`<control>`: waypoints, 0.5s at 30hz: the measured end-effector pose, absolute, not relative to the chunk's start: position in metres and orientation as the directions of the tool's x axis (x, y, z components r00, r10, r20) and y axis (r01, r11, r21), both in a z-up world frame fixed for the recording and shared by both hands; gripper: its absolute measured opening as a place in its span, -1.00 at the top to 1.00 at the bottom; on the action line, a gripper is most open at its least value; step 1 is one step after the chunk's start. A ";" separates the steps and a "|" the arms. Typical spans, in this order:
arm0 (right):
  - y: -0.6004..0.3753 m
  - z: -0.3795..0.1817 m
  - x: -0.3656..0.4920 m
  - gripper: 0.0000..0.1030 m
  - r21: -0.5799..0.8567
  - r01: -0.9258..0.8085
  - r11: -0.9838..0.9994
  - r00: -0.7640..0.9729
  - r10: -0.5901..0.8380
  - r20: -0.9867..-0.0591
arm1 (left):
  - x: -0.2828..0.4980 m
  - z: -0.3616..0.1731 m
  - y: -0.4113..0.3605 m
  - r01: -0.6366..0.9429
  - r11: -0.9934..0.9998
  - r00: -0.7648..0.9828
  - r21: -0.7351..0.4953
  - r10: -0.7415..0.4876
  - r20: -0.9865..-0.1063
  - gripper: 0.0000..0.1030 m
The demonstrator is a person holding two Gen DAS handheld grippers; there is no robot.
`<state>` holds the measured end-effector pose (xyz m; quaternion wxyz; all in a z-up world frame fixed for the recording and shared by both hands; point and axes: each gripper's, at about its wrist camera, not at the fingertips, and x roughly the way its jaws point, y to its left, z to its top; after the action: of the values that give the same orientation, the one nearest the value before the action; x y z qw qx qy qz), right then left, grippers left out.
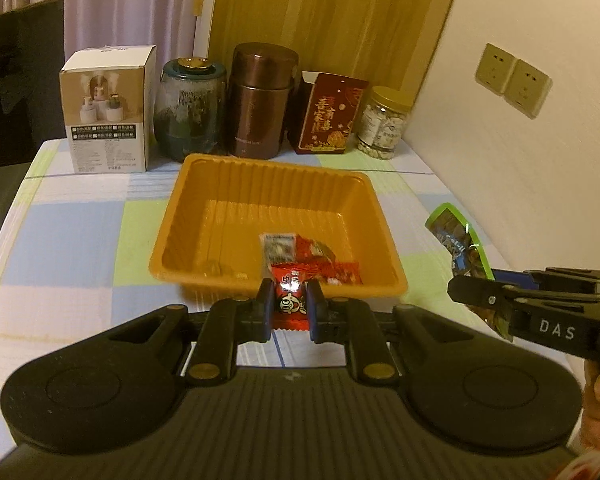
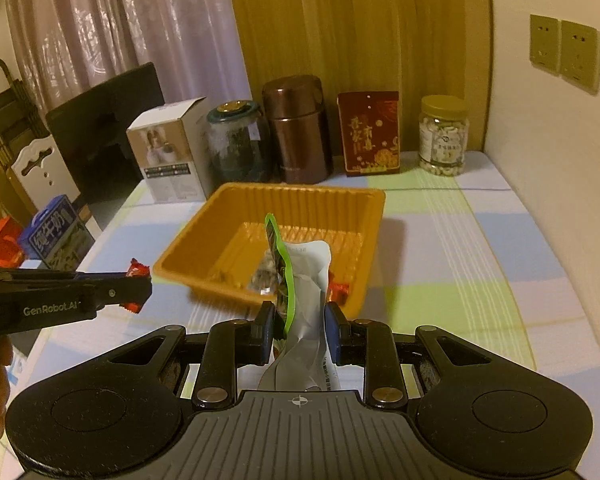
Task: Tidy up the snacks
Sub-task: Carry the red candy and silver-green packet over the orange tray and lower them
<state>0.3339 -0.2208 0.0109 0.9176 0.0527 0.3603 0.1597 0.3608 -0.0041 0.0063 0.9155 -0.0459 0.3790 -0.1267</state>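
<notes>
Landmark: orange plastic tray [image 1: 188, 224], rectangular, thin ribbed walls, rolled glossy rim, on the checked tablecloth [image 1: 80, 240].
Left gripper [image 1: 291, 300]: black fingers closed narrow on a small red candy wrapper [image 1: 290, 296], glossy foil with a cartoon face, just in front of the tray's near rim.
Right gripper [image 2: 299, 320]: blue-padded fingers pinch a green-edged snack pouch [image 2: 300, 280], crinkled, silver on the back, standing upright before the tray's near rim.
Inside the tray: two more red wrappers [image 1: 332, 268] and one small white-and-blue packet [image 1: 277, 246], lying flat at the near right part of the floor; the far half of the floor is bare.
Behind the tray: a row along the far table edge, white cardboard box [image 1: 108, 112], dark glazed jar [image 1: 190, 108], brown metal canister [image 1: 262, 100], red printed box [image 1: 328, 116], clear plastic jar [image 1: 384, 124] with pale pieces inside.
Room around the tray: open cloth on its left and right sides; the wall with two sockets [image 1: 512, 80] stands to the right of it.
Left of the tray, off the table edge: blue carton [image 2: 56, 232].
</notes>
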 end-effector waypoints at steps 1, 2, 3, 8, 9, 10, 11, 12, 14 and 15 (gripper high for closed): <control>-0.220 0.011 0.340 0.48 0.211 -0.256 0.943 0.689 0.332 -0.645 | 0.368 0.006 -0.004 0.198 0.965 0.681 -0.173 -0.262 -0.684 0.72; -0.219 0.011 0.348 0.48 0.211 -0.258 0.943 0.688 0.333 -0.645 | 0.374 0.005 -0.004 0.201 0.965 0.680 -0.167 -0.260 -0.686 0.72; -0.218 0.011 0.353 0.48 0.212 -0.259 0.942 0.686 0.334 -0.646 | 0.380 0.004 -0.004 0.203 0.966 0.679 -0.161 -0.257 -0.688 0.72; -0.214 0.006 0.382 0.48 0.211 -0.258 0.943 0.680 0.333 -0.653 | 0.407 -0.004 -0.005 0.208 0.969 0.671 -0.134 -0.241 -0.701 0.72; -0.213 0.004 0.387 0.48 0.213 -0.257 0.943 0.679 0.333 -0.655 | 0.411 -0.006 -0.005 0.208 0.969 0.669 -0.132 -0.240 -0.703 0.72; -0.213 0.002 0.393 0.48 0.215 -0.255 0.943 0.677 0.332 -0.657 | 0.416 -0.008 -0.005 0.211 0.969 0.666 -0.128 -0.239 -0.706 0.72; -0.213 0.000 0.398 0.48 0.218 -0.252 0.943 0.674 0.333 -0.659 | 0.420 -0.010 -0.005 0.211 0.969 0.664 -0.126 -0.237 -0.709 0.72; -0.213 -0.002 0.402 0.48 0.222 -0.250 0.942 0.671 0.334 -0.661 | 0.423 -0.012 -0.005 0.211 0.970 0.664 -0.124 -0.235 -0.710 0.72; -0.213 -0.006 0.409 0.48 0.229 -0.247 0.941 0.667 0.337 -0.664 | 0.431 -0.015 -0.004 0.208 0.970 0.663 -0.126 -0.235 -0.711 0.72; -0.212 -0.008 0.412 0.48 0.231 -0.246 0.941 0.667 0.337 -0.665 | 0.435 -0.016 -0.003 0.208 0.969 0.661 -0.131 -0.238 -0.712 0.72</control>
<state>0.4123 -0.2124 -0.0076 0.9108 0.0607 0.3756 0.1602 0.4348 -0.0034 -0.0164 0.9111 -0.0193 0.3931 -0.1222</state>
